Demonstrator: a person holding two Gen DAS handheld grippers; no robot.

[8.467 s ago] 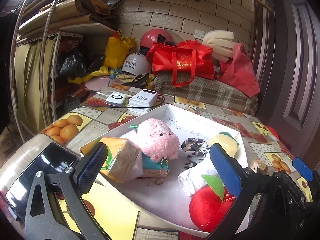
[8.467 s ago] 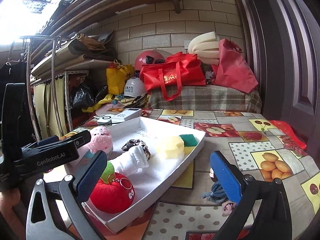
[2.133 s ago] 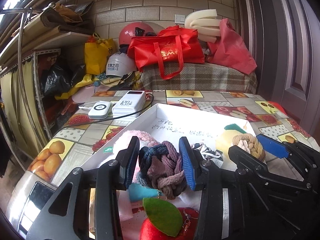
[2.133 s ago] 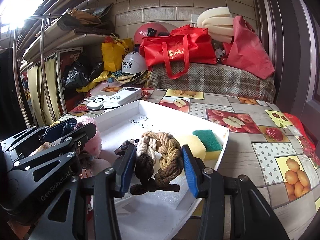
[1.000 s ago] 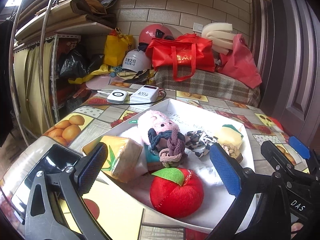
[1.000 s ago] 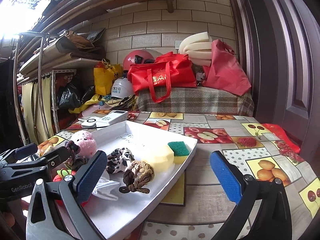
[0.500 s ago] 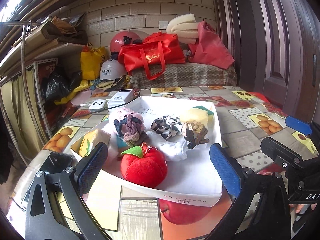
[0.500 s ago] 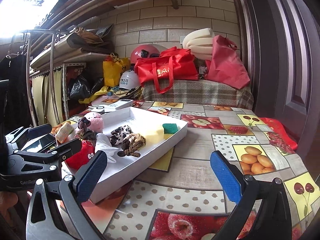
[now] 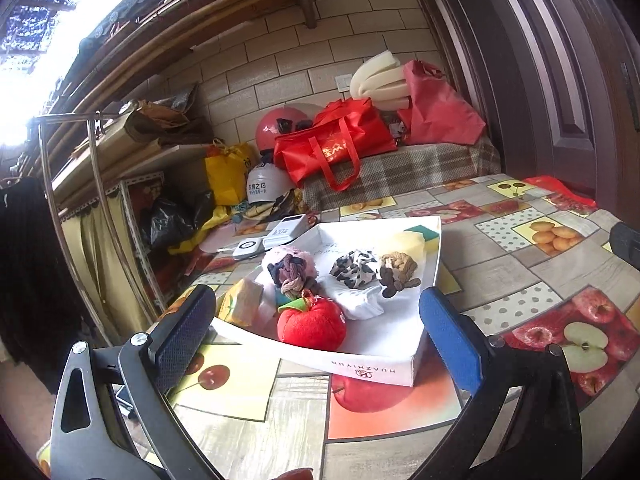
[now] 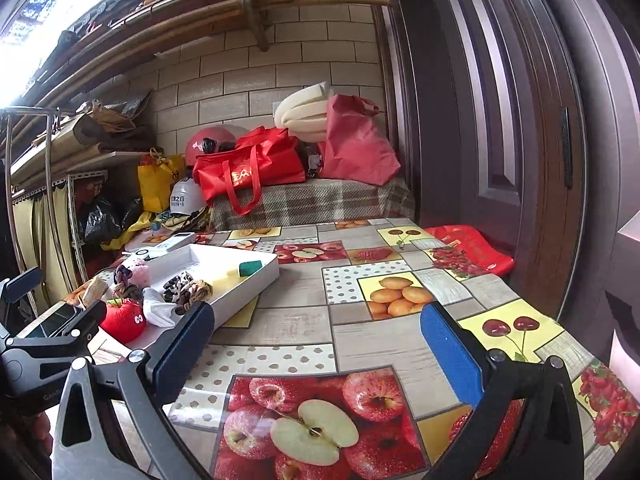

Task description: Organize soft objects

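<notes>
A white tray (image 9: 372,366) sits on the fruit-print table and holds soft things: a red plush apple (image 9: 312,324), a pink plush (image 9: 280,258) with a dark braided tie (image 9: 290,274) on it, a leopard scrunchie (image 9: 354,268), a brown braided tie (image 9: 398,268), a white sock (image 9: 362,304), a yellow sponge (image 9: 404,244) and a tissue pack (image 9: 242,304). My left gripper (image 9: 316,336) is open and empty, drawn back in front of the tray. My right gripper (image 10: 316,344) is open and empty over bare table, right of the tray (image 10: 256,282).
A power bank (image 9: 290,228) and a white charger (image 9: 248,248) lie behind the tray. A phone (image 10: 56,322) lies at the table's left edge. Red bags (image 9: 332,148), helmets and foam are piled on a plaid bench at the back. A dark door (image 10: 500,120) stands on the right.
Both grippers have pulled back and up from the tray, and the right one has swung to the right over bare table. Both stay open and empty. The things in the tray have not moved.
</notes>
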